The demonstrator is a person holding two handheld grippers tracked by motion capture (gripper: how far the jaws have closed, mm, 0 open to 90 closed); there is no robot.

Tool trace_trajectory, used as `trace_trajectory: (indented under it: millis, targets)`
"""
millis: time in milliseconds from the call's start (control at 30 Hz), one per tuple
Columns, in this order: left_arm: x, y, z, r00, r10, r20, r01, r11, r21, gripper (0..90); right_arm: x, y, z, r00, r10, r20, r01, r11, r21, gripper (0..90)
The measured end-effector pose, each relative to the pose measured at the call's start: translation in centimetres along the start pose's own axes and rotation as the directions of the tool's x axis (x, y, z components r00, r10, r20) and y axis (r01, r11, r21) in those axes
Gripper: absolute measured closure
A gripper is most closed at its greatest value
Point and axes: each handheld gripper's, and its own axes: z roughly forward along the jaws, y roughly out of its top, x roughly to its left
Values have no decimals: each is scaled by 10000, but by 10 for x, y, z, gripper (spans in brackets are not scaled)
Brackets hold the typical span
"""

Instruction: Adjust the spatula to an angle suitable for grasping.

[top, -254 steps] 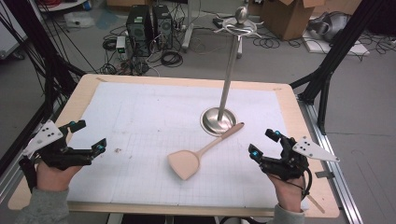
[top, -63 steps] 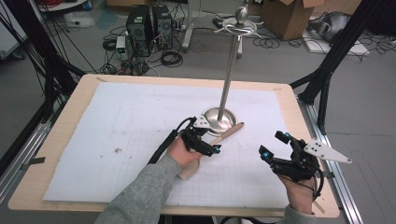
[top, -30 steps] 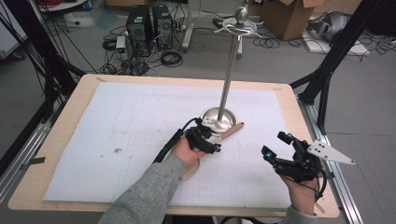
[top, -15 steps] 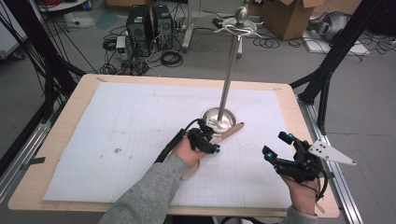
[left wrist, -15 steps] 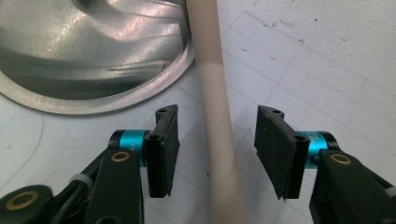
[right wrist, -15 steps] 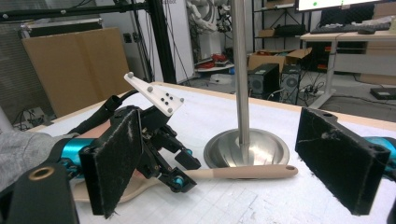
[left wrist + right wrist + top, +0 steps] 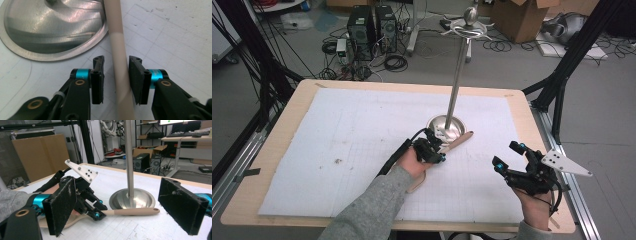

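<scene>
I am straddling the spatula handle [image 7: 119, 75] with the left gripper [image 7: 116, 80], jaws open. The right gripper [image 7: 511, 156] is idling, jaws wide. Next: close squarely on the handle.

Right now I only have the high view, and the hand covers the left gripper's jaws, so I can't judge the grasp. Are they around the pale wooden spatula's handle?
Observer: Yes. In the left gripper view the left gripper has one jaw on each side of the pale wooden spatula's handle. It is not yet closed, and a gap shows on one side.
Operator: Is the handle clear of the round steel stand base?
Observer: No, it runs right along the round steel stand base at its rim. I cannot tell whether they touch.
Operator: And the right gripper?
Observer: The right gripper view shows the right gripper wide open, with nothing between its black pads.
</scene>
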Motion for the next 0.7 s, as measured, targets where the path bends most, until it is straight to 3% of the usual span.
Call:
trace_trajectory:
  millis: [167,400,700]
  targets:
    - [-2,0,0,10000,52,41,-52,10000,10,748,0,0,0,10000,82,-1,-82,10000,29,142]
    - [2,0,0,9984,-463,330,465,9989,-43,760,0,0,0,10000,82,-26,-82,10000,9,142]
    - [1,0,-2,9996,-161,216,159,9998,111,778,0,0,1,10000,5,-36,-5,10000,60,142]
